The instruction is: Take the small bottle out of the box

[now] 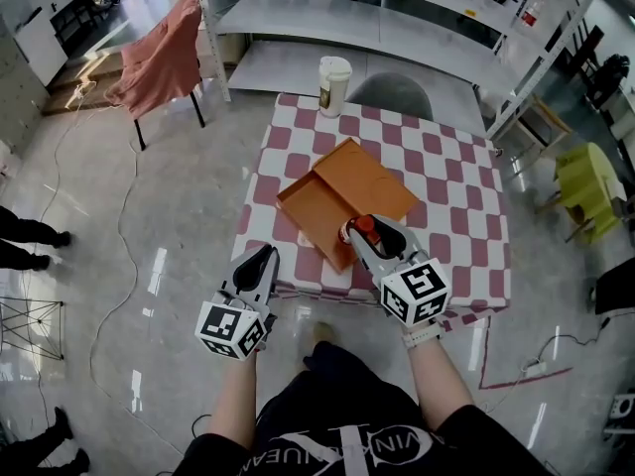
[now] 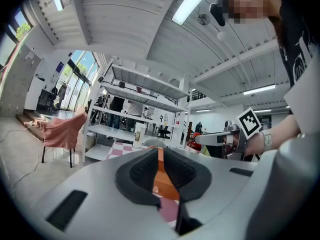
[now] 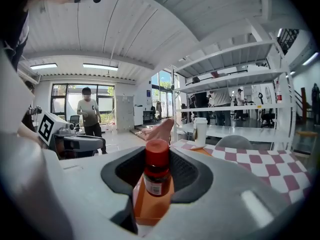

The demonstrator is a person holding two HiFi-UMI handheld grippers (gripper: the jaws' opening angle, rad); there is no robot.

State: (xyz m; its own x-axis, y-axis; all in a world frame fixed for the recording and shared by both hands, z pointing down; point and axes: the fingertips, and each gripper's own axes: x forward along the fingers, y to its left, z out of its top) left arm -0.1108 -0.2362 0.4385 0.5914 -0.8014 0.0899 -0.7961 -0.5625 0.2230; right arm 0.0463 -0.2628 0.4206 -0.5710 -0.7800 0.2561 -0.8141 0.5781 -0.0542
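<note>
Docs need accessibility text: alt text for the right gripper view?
A small bottle with a red cap, gripped upright between the right gripper's jaws, above an orange box; behind it, a checkered table with a paper cup.

A glossy grey floor (image 1: 129,216) reflects daylight all around a table under a red-and-white checked cloth (image 1: 466,216). A tall white shelving unit (image 1: 397,18) stands at 12 o'clock from the table, with a grey chair (image 1: 392,92) tucked between them. At 10 o'clock a chair draped in pink cloth (image 1: 159,53) stands well apart, and at 3 o'clock a yellow-green chair (image 1: 585,186). Overhead, strip lights (image 3: 102,66) run along a white ribbed ceiling (image 3: 100,29), and large windows (image 3: 75,106) brighten the far wall.
</note>
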